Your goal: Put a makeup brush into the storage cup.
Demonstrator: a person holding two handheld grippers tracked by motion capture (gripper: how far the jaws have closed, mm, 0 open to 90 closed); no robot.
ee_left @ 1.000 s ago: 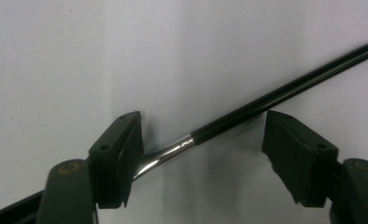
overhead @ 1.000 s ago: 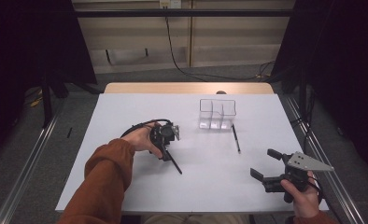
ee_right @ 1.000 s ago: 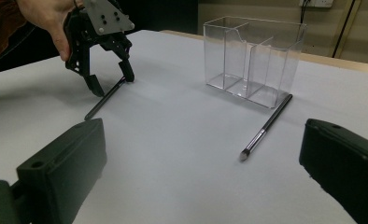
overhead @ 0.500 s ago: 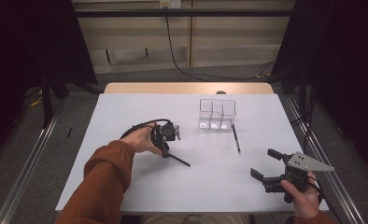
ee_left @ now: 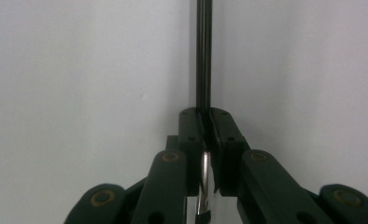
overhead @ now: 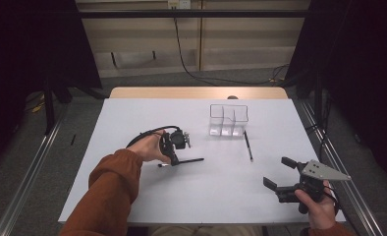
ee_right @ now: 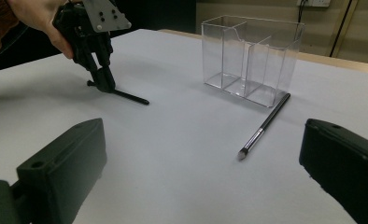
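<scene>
Two slim black makeup brushes lie on the white table point(overhead: 132, 196), and a clear three-compartment organizer point(overhead: 228, 119) stands empty toward the far side, so the work looks barely begun: as I judge it, both brushes are meant to end up standing in that box, and neither is in it yet.

The left gripper point(overhead: 173, 158) has just been closing, and its jaws now pinch the nearer brush point(overhead: 189, 161); from its own camera the two black pads point(ee_left: 191, 135) sit tight against the shaft, with the silver ferrule showing between the linkages. The brush lies flat on the table, roughly crosswise to the person, its long end pointing toward the right gripper's side. So the grasp seems made, but the lift, the carry and the drop into a compartment are all left to do.

The second brush point(overhead: 248, 145) rests just beside the organizer's right front corner, untouched, its bristle tip toward the person.

The left hand point(overhead: 150, 147) reaches in from an orange sleeve point(overhead: 110, 196), gripper tilted steeply down onto the table. The right hand point(overhead: 317, 204) rests low near the table's near right corner, its gripper point(overhead: 280, 174) held level with jaws wide apart and nothing between them
</scene>
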